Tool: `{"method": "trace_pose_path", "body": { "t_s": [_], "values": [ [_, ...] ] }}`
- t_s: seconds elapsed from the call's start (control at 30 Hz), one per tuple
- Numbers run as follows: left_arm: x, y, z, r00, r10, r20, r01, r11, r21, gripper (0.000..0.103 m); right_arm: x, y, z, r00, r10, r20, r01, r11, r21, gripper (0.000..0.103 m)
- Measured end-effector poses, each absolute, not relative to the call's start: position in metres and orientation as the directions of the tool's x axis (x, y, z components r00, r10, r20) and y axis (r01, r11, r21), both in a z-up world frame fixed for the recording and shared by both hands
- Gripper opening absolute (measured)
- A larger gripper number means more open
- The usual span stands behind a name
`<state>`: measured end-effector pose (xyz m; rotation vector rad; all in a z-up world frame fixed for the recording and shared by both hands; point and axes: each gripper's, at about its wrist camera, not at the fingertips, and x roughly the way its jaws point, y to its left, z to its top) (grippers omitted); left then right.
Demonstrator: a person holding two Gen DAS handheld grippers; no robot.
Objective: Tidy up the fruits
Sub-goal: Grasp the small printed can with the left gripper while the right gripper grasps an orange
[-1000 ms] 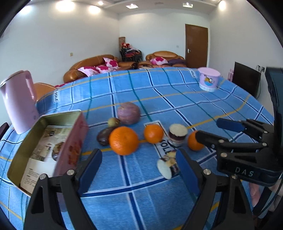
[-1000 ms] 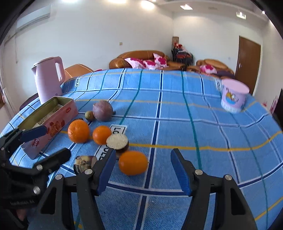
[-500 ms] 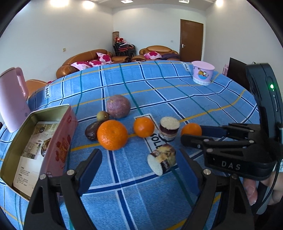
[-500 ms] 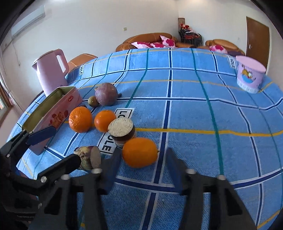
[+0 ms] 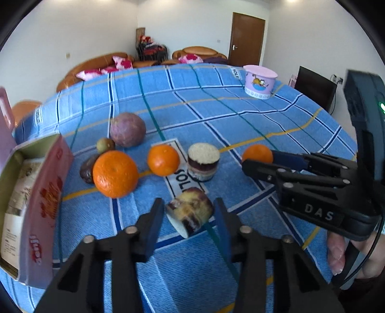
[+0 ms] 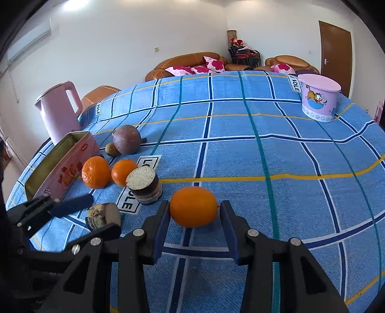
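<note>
The left gripper (image 5: 190, 211) has just closed its jaws onto the cut fruit chunk (image 5: 191, 214). The right gripper (image 6: 193, 211) has its jaws clamped on the orange (image 6: 193, 207), with the tin (image 6: 60, 168) at ten o'clock.

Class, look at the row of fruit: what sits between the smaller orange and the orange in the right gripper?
An upright cut cylinder with a pale top sits between the smaller orange and the orange inside the right gripper, clearest in the right wrist view.

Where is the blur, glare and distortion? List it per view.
Left wrist view: motion blur smears the cut chunk and the tin; ceiling lights blow out at the top edge. Right wrist view: sharp, the near orange crisp; one glare patch top left. Both: fisheye bends the tablecloth stripes.
</note>
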<state>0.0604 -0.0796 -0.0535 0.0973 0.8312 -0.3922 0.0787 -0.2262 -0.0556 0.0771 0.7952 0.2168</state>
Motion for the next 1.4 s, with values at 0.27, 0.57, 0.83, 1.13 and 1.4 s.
{"method": "trace_pose_path", "body": {
  "t_s": [0.27,0.57,0.83,1.13,1.4],
  "values": [
    [0.058,-0.063,-0.047,0.647,-0.299,-0.701,0.324,0.941,-0.103,0.043,0.071,-0.225,-0.051,0.699,0.276,-0.659,-0.22,0.961,0.17,0.045],
    [0.045,-0.054,-0.036,0.735,-0.258,-0.627,0.276,0.958,-0.071,0.043,0.062,-0.223,-0.045,0.728,0.304,-0.615,-0.255,0.952,0.168,0.045],
    [0.038,-0.05,-0.033,0.773,-0.245,-0.585,0.254,0.965,-0.069,0.043,0.055,-0.222,-0.041,0.756,0.31,-0.577,-0.271,0.95,0.155,0.045],
    [0.031,-0.051,-0.029,0.801,-0.233,-0.551,0.246,0.968,-0.05,0.043,0.049,-0.223,-0.037,0.777,0.321,-0.541,-0.282,0.947,0.157,0.045],
    [0.026,-0.048,-0.027,0.818,-0.233,-0.526,0.242,0.969,-0.054,0.043,0.044,-0.224,-0.035,0.791,0.33,-0.515,-0.291,0.944,0.158,0.045]
  ]
}}
